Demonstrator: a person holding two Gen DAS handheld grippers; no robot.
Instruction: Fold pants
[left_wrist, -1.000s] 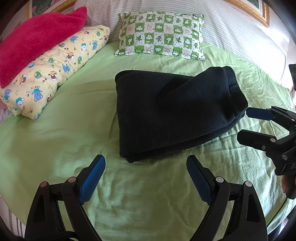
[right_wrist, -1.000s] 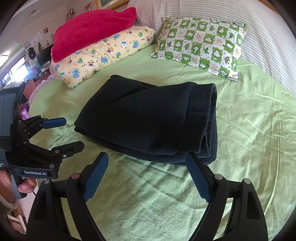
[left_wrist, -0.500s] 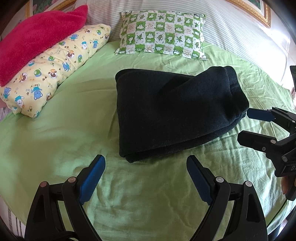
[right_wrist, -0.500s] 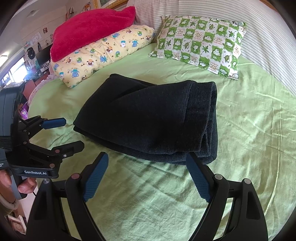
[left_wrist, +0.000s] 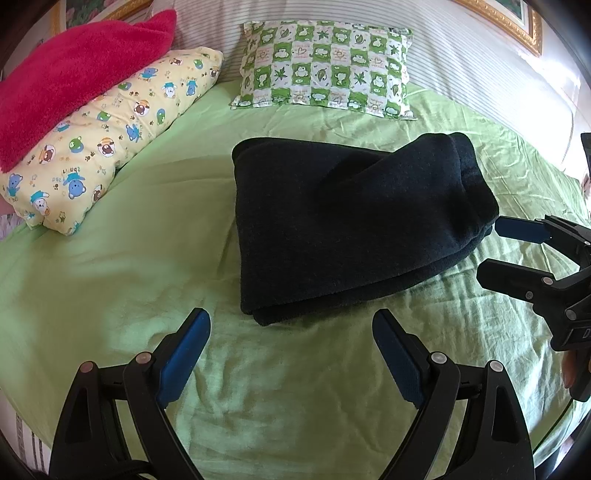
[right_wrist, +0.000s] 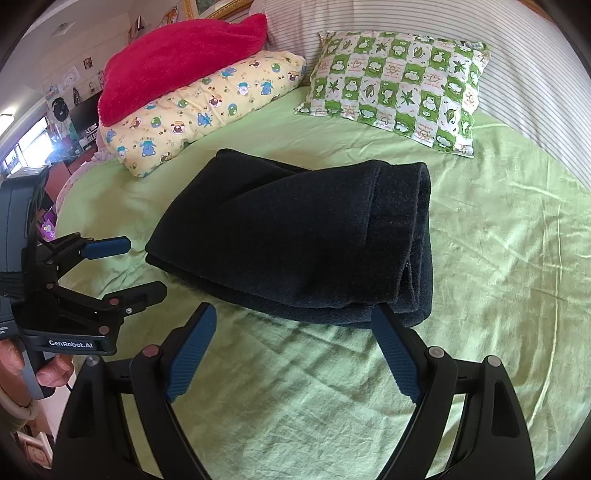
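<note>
The dark navy pants (left_wrist: 351, 221) lie folded into a thick rectangular bundle on the green bed sheet (left_wrist: 129, 240); they also show in the right wrist view (right_wrist: 303, 240). My left gripper (left_wrist: 291, 321) is open and empty, just short of the bundle's near edge. It also appears at the left of the right wrist view (right_wrist: 144, 266). My right gripper (right_wrist: 293, 314) is open and empty at the bundle's near edge. It shows at the right of the left wrist view (left_wrist: 487, 247), beside the bundle's right end.
A green-and-white checked pillow (left_wrist: 325, 88), a yellow cartoon-print pillow (left_wrist: 110, 147) and a red fuzzy cushion (left_wrist: 66, 81) lie at the head of the bed. A striped cover (right_wrist: 535, 74) rises behind. Room clutter (right_wrist: 55, 122) shows past the bed's left edge.
Both grippers have pulled back slightly from the folded pants and stay open. The pants have not moved.
</note>
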